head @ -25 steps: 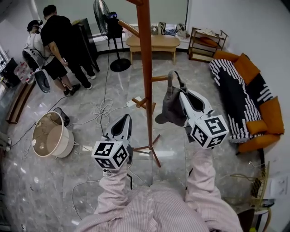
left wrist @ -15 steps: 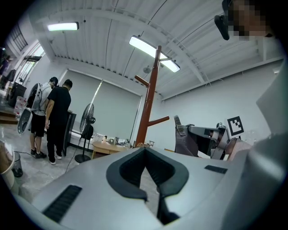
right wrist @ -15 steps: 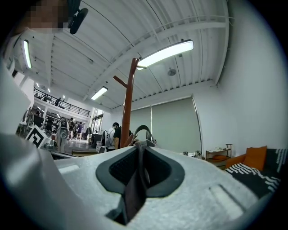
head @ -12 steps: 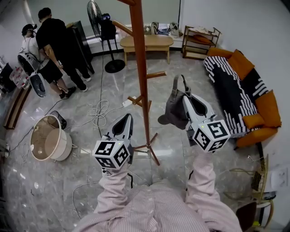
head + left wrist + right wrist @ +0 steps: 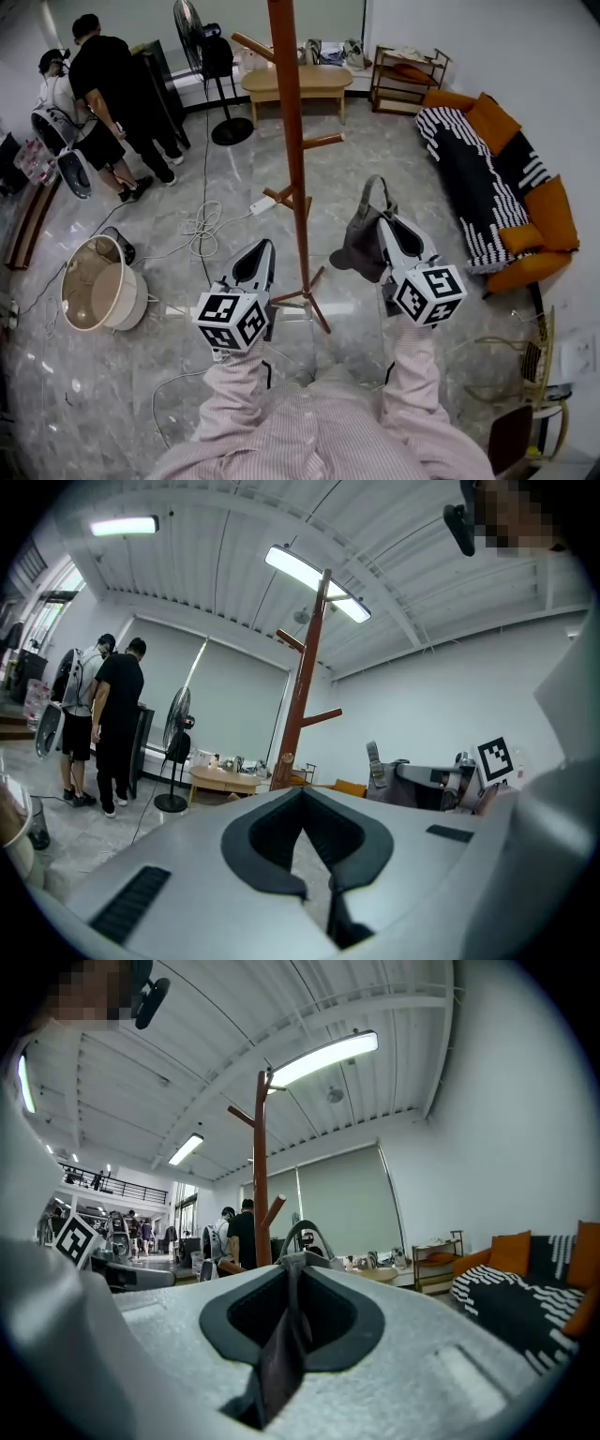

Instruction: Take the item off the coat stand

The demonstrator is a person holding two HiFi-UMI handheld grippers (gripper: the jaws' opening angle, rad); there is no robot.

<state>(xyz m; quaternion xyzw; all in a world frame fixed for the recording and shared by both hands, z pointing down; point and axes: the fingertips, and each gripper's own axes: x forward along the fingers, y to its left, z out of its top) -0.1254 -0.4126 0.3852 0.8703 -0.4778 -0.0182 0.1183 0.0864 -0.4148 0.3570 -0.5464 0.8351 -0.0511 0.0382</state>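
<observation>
The brown wooden coat stand (image 5: 295, 187) rises in the middle of the head view, and a short peg (image 5: 323, 142) juts to its right. A grey bag (image 5: 359, 246) hangs free to the right of the pole, clear of the peg. My right gripper (image 5: 382, 218) is shut on the bag's top by its strap. In the right gripper view, grey fabric (image 5: 279, 1354) is pinched between the jaws of the right gripper (image 5: 291, 1260). My left gripper (image 5: 262, 247) is left of the pole, shut and holding nothing. The left gripper (image 5: 302, 791) also shows shut in its own view.
Two people (image 5: 108, 89) stand at the back left beside a floor fan (image 5: 202, 56). A white bin (image 5: 98, 289) and loose cables (image 5: 202, 230) lie on the floor at left. A sofa (image 5: 497, 178) lines the right wall. A wooden table (image 5: 295, 82) and shelf (image 5: 405, 73) stand behind.
The right gripper has carried the grey bag away from the peg, rightward and toward me. The left gripper has stayed in place.
</observation>
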